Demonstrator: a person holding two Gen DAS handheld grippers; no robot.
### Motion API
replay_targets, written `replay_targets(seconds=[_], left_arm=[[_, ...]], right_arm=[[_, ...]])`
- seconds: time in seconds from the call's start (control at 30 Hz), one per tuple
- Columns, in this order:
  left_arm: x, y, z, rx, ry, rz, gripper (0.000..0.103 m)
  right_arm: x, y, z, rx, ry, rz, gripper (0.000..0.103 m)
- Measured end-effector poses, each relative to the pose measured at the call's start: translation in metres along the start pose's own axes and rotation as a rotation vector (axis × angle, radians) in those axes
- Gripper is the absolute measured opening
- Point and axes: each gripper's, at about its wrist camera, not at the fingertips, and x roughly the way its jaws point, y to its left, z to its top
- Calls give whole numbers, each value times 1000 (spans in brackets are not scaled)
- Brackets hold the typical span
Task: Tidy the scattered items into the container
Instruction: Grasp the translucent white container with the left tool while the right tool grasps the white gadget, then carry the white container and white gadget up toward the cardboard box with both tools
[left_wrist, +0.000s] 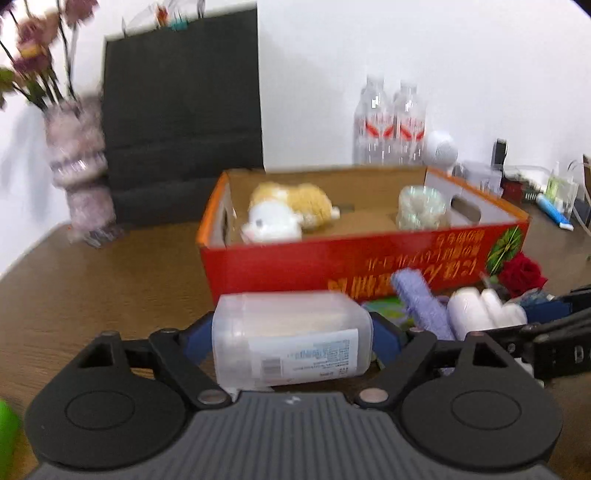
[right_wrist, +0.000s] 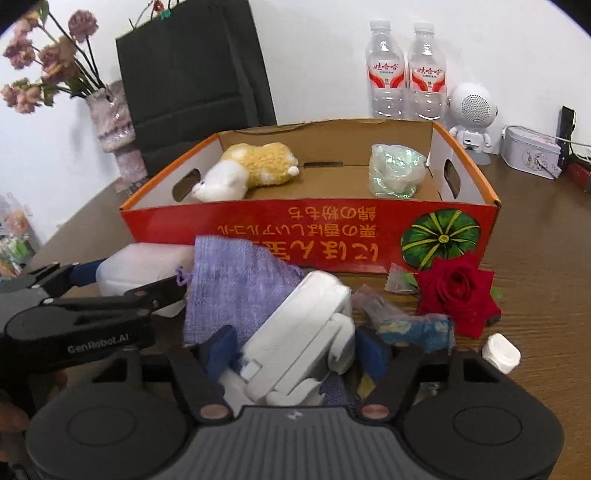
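The left tongs (left_wrist: 291, 341) held a clear plastic jar (left_wrist: 290, 338) sideways between their blue pads, just before the red cardboard box (left_wrist: 332, 264). The right tongs (right_wrist: 295, 350) gripped a white folded gadget (right_wrist: 303, 332) above the desk (right_wrist: 535, 258). Inside the box lay a plush toy (right_wrist: 251, 170) and a crinkled wrapped bundle (right_wrist: 395, 170).

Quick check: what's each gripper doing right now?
Left gripper: shut on the translucent plastic jar.
Right gripper: shut on the white folding gadget.
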Motion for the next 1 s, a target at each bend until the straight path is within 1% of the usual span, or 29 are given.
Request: replay_targets(seconds=[0.03,0.07,0.1,0.13,0.2,0.23,0.27,0.3,0.33,0.4,0.43,0.47,0.5,0.53,0.57,0.6,0.63,0.67,0.7,0.77,0.83,0.9,1.0], left_arm=[[-12,1,2,4,-20,5,85],[-25,1,3,4,-39,11,85],[-41,3,3,-4,-64,17,85],[-57,4,3,-19,-83,22,85],[-89,6,-5,-69,-94,33,85],[-102,7,-12,-99,-89,34,85],[-112,7,-19,-127,-81,31,85],[-119,6,-28,-156,-68,27,85],[-124,5,-37,-180,-51,24,85],[-125,3,-51,-200,-16,17,85],[-124,2,-55,-198,-1,15,84],[-122,1,-58,-192,12,19,84],[-122,0,-60,-184,20,24,83],[-122,-1,-61,-179,21,23,83],[-123,-2,-62,-176,21,16,83],[-125,-2,-62,-174,17,7,83],[-128,-3,-63,-174,8,-2,83],[-131,-3,-64,-172,2,-8,83],[-133,-5,-65,-169,-3,-15,83],[-136,-8,-66,-165,-10,-26,83],[-138,-14,-69,-158,-2,-35,83],[-140,-22,-76,-146,9,-47,83],[-149,-37,-87,-72,-15,-26,83]], right_arm=[[-5,-3,0,4,-3,11,47],[-14,-5,0,-2,-27,12,32],[-23,-5,1,-21,-42,6,14],[-31,-5,0,-39,-57,-12,1],[-47,-9,-5,-40,-68,-7,2],[-51,-11,-9,-28,-52,-2,8],[-55,-12,-13,-5,-33,-1,12],[-57,-14,-19,36,-16,1,27],[-56,-14,-24,75,2,14,58],[-48,-9,-31,130,14,72,91],[-43,-5,-32,138,9,98,86],[-35,1,-31,143,15,103,84],[-26,6,-29,147,27,86,82],[-18,14,-27,129,24,56,84],[-11,23,-27,72,1,6,82],[-6,33,-30,3,-13,-52,70],[-5,41,-32,-59,-24,-101,64],[-8,42,-33,-66,-28,-104,60],[-16,39,-33,-53,-30,-78,54],[-37,35,-37,-68,-58,-56,53],[-63,36,-50,-122,-88,-65,51],[-89,34,-69,-157,-80,-73,50],[-113,30,-99,-178,-45,-80,50]])
